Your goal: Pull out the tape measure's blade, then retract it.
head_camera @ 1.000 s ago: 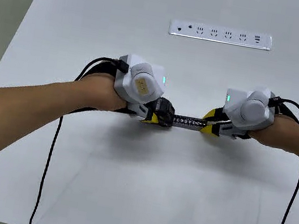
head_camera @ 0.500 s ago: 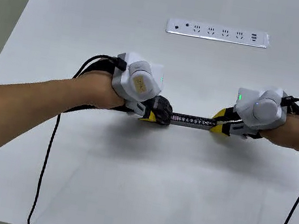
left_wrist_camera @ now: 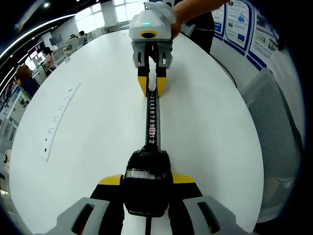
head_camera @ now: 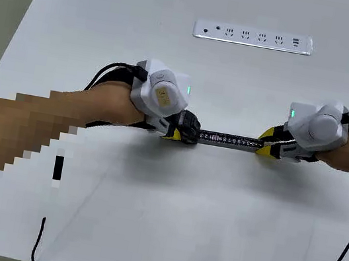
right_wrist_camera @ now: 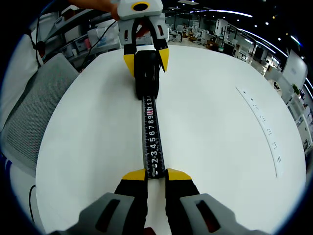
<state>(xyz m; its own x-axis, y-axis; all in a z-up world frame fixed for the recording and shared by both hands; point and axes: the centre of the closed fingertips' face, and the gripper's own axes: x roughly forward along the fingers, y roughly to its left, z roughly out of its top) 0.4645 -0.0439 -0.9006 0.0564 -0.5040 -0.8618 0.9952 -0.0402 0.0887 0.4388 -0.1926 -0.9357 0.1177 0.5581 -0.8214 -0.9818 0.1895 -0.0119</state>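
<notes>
Left tongs [head_camera: 175, 133] clench the case [left_wrist_camera: 146, 182]; right tongs [right_wrist_camera: 156, 174] pinch the blade [right_wrist_camera: 151, 129], which spans between them over the bench [head_camera: 180, 218].

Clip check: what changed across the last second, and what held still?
The right gripper moved out to the person's right, jaws clamped on the tip of the blade, so more of it now shows between the grippers. The left gripper stayed about where it was, still shut on the tape measure case. The power strip has not moved.
</notes>
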